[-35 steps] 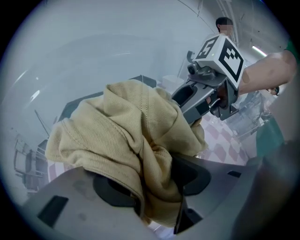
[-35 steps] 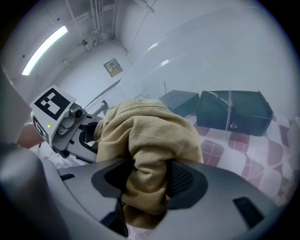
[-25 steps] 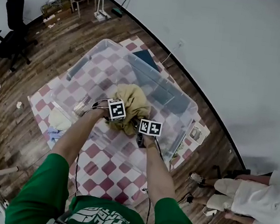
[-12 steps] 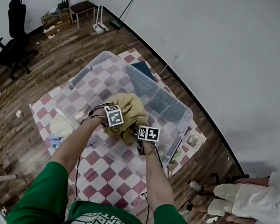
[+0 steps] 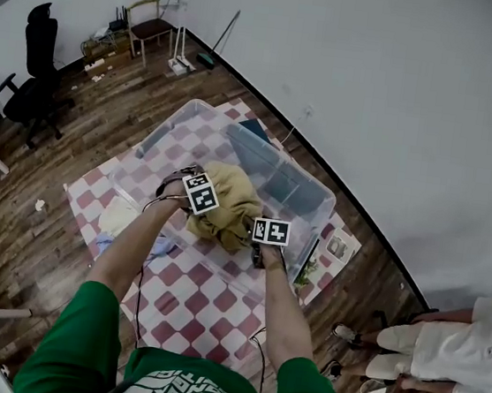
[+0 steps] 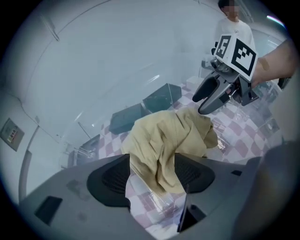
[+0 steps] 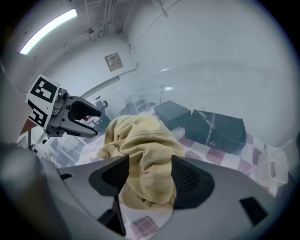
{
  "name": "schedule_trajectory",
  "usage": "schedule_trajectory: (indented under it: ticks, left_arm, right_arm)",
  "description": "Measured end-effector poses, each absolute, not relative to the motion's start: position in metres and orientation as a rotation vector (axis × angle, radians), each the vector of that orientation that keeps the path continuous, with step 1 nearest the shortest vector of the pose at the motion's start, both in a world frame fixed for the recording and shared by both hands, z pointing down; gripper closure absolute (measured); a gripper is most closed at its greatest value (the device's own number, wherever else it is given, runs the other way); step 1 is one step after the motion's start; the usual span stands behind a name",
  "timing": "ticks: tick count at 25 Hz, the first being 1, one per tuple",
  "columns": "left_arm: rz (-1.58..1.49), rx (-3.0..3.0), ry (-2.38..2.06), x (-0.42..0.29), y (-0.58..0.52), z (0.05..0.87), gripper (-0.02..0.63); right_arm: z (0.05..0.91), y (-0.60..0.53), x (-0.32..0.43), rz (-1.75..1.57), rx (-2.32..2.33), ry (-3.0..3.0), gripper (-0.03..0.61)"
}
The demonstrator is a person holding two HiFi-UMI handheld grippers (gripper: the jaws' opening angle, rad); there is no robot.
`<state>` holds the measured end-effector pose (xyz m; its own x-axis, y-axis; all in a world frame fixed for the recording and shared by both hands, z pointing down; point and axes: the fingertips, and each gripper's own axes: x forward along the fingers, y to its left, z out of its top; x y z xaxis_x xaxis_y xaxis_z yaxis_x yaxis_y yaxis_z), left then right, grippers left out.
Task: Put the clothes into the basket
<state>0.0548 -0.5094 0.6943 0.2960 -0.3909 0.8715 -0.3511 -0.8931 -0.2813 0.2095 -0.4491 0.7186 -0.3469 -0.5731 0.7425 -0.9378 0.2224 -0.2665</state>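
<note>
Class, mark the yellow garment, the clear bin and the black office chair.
yellow garment (image 5: 228, 200): head view, bunched middle.
clear bin (image 5: 322, 214): head view, side wall.
black office chair (image 5: 41, 37): head view, backrest.

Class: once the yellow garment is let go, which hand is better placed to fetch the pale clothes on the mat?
Probably left. The pale clothes lie beside the left forearm, nearer the left gripper than the right gripper. Both grippers' jaws have just been opening, the yellow garment between them.
</note>
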Motion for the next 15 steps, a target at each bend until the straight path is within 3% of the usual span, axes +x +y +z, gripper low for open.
schedule_trajectory:
  ticks: [5, 7, 12, 15]
  left_arm:
    - [-1.528, -2.52, 0.807, 0.059, -0.503, 0.638, 0.326]
    - [-1.442, -2.55, 0.849, 0.063, -0.496, 0.613, 0.376]
    - [-1.211, -2.62, 0.959, 0.07, -0.47, 0.555, 0.492]
    - [-1.059, -2.675, 1.03, 0.074, -0.449, 0.522, 0.569]
  right_arm:
    - [0.67, -0.445, 0.197, 0.851, 1.401, -2.111, 0.307]
    - [0.65, -0.439, 0.192, 0.804, 1.399, -2.146, 0.317]
    - [0.604, -0.422, 0.188, 0.644, 1.437, -2.229, 0.482]
    - [0.575, -0.406, 0.185, 0.527, 1.45, -2.263, 0.545]
